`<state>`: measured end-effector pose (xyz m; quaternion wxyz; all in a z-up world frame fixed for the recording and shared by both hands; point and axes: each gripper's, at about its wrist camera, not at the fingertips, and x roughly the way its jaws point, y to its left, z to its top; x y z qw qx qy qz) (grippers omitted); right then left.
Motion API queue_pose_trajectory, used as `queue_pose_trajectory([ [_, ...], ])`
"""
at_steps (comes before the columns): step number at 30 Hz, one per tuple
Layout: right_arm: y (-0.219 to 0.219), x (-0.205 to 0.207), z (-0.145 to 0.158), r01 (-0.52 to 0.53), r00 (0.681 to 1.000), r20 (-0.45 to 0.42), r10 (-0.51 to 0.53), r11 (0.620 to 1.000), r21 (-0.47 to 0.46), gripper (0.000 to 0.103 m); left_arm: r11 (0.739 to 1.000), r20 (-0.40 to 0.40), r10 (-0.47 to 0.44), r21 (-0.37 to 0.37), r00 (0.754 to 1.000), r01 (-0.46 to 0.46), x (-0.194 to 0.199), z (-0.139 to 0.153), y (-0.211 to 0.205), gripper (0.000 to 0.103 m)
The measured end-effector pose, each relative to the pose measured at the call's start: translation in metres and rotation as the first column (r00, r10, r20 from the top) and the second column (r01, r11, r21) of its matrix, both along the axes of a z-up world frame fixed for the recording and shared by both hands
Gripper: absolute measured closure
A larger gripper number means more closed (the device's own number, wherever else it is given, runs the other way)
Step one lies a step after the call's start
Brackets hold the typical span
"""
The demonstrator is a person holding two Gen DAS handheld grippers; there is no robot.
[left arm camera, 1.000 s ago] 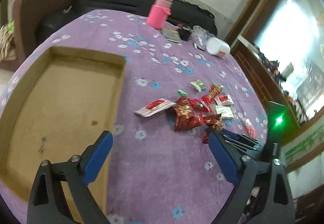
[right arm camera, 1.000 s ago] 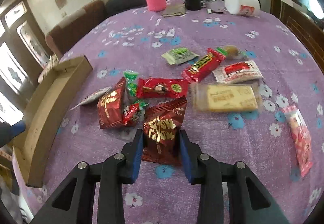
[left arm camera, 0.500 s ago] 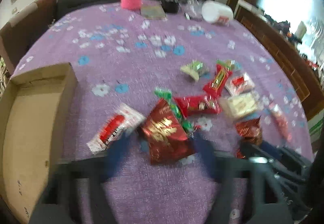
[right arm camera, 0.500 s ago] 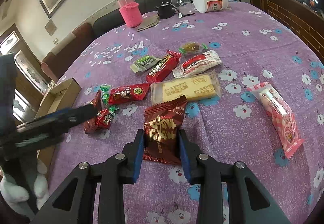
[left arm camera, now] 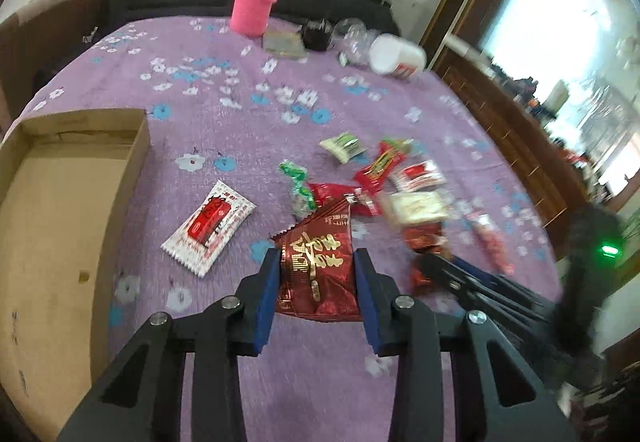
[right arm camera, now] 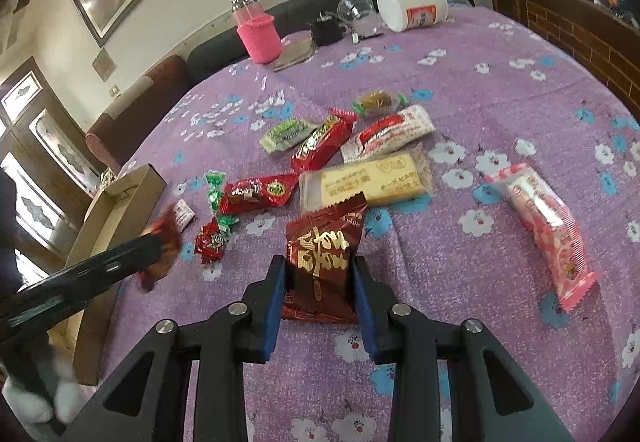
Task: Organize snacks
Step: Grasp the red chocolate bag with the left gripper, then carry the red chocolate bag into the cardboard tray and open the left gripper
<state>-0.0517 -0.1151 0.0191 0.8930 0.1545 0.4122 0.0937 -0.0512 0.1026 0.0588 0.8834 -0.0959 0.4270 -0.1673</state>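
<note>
Both jaws are clamped: left gripper (left arm camera: 316,274), just closed, and right gripper (right arm camera: 318,278) each pinch a red packet (left arm camera: 316,262) (right arm camera: 324,254) right of the box (left arm camera: 60,226).

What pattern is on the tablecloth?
The tablecloth is purple with small white and blue flowers, clearest in the right wrist view.

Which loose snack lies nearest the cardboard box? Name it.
The white packet with a red label: it lies alone between the cardboard box and the snack pile.
</note>
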Motion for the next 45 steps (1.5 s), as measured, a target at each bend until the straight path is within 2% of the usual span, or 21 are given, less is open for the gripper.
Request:
queue_pose_trajectory([
  [3,-0.002,-0.003,0.003,0.027,1.000,0.016,-0.027,1.000,-0.006,0.070,0.998,0.021,-0.003,-0.070,1.000,0.005,-0.017,0.010,0.015,0.068],
  [4,-0.003,-0.004,0.006,0.035,0.999,0.021,-0.035,0.999,-0.005,0.072,0.997,0.028,-0.002,-0.081,1.000,0.004,-0.022,0.014,0.018,0.068],
  [5,-0.004,-0.009,0.010,0.045,0.999,0.028,-0.045,0.999,0.004,0.080,0.996,0.036,-0.001,-0.091,0.999,0.004,-0.026,0.018,0.023,0.068],
  [9,-0.004,-0.027,0.023,0.060,0.998,0.034,-0.061,0.998,0.030,0.083,0.994,0.100,0.016,-0.106,0.995,-0.005,-0.050,0.036,0.050,0.068],
  [11,-0.002,-0.032,0.024,0.061,0.998,0.021,-0.062,0.998,0.034,0.091,0.993,0.117,0.033,-0.116,0.993,-0.020,-0.059,0.041,0.065,0.068],
  [16,-0.003,-0.043,0.032,0.061,0.998,0.023,-0.064,0.994,0.094,0.093,0.987,0.129,0.098,-0.136,0.987,-0.080,-0.078,0.048,0.103,0.068],
  [20,0.003,-0.049,0.039,0.042,0.999,0.025,-0.044,0.994,0.106,0.094,0.979,0.147,0.158,-0.152,0.977,-0.135,-0.090,0.051,0.133,0.068],
  [24,0.011,-0.051,0.050,0.019,0.999,0.040,-0.023,0.994,0.105,0.094,0.973,0.131,0.202,-0.143,0.971,-0.183,-0.091,0.047,0.156,0.068],
  [27,0.010,-0.048,0.055,0.055,0.995,0.084,-0.060,0.997,0.062,0.093,0.965,0.112,0.236,-0.140,0.965,-0.219,-0.089,0.041,0.172,0.068],
  [28,0.010,-0.044,0.054,0.058,0.995,0.084,-0.060,0.998,0.033,0.089,0.963,0.106,0.246,-0.137,0.964,-0.231,-0.089,0.039,0.176,0.067],
  [30,0.011,-0.030,0.045,0.066,0.997,0.048,-0.064,0.998,-0.026,0.062,0.960,0.095,0.263,-0.127,0.960,-0.250,-0.089,0.034,0.183,0.067],
  [31,0.011,-0.024,0.041,0.069,0.997,0.036,-0.068,0.997,-0.046,0.039,0.958,0.089,0.269,-0.124,0.959,-0.258,-0.088,0.032,0.186,0.067],
  [32,0.012,-0.019,0.038,0.076,0.997,0.035,-0.073,0.995,-0.072,0.033,0.956,0.084,0.277,-0.122,0.957,-0.266,-0.088,0.030,0.188,0.067],
  [34,0.020,-0.006,0.029,0.060,0.998,0.028,-0.057,0.992,-0.113,0.033,0.953,0.078,0.288,-0.117,0.955,-0.278,-0.089,0.026,0.192,0.067],
  [36,0.024,0.004,0.020,0.051,0.999,0.003,-0.051,0.989,-0.140,0.033,0.951,0.065,0.295,-0.116,0.953,-0.287,-0.088,0.023,0.194,0.067],
  [37,0.027,0.010,0.013,0.050,0.999,-0.013,-0.053,0.985,-0.163,0.039,0.950,0.062,0.297,-0.117,0.953,-0.288,-0.087,0.021,0.196,0.067],
  [38,0.029,0.015,0.007,0.052,0.998,-0.037,-0.060,0.982,-0.184,0.056,0.950,0.061,0.299,-0.116,0.952,-0.291,-0.087,0.020,0.197,0.067],
  [39,0.029,0.018,0.002,0.057,0.996,-0.055,-0.069,0.980,-0.191,0.068,0.949,0.060,0.302,-0.114,0.951,-0.294,-0.086,0.019,0.198,0.067],
  [43,0.022,0.014,0.003,0.083,0.995,-0.041,-0.090,0.985,-0.151,0.072,0.949,0.055,0.304,-0.110,0.951,-0.297,-0.082,0.018,0.202,0.067],
  [45,0.018,0.007,0.011,0.087,0.996,-0.029,-0.090,0.991,-0.101,0.072,0.948,0.048,0.307,-0.108,0.951,-0.300,-0.076,0.017,0.206,0.067],
])
